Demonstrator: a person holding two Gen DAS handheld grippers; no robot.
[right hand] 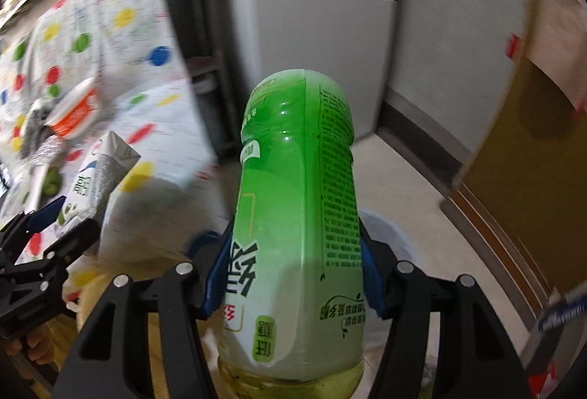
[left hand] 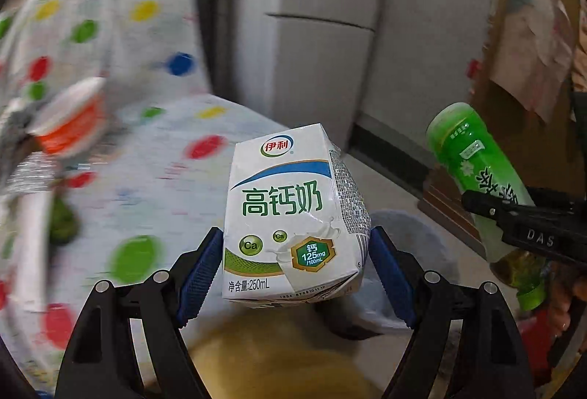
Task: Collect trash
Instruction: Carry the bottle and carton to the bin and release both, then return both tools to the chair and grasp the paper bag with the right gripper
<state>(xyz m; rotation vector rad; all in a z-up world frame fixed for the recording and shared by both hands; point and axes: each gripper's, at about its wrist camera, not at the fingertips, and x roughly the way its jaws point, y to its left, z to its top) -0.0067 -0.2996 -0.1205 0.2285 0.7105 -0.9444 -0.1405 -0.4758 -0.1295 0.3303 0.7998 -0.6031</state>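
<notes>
Your left gripper point(left hand: 296, 274) has the milk box point(left hand: 293, 212) between its pads, standing up. Your right gripper point(right hand: 290, 274) has the bottle point(right hand: 299, 215) between its pads, cap end toward you. The bottle is to the right of the milk box. To the left is a table point(left hand: 154, 157) with a cup point(left hand: 71, 122) on it. Behind stands a fridge point(left hand: 323, 32).

"高钙奶", "250mL" on milk carton point(left hand: 293, 215)
</notes>
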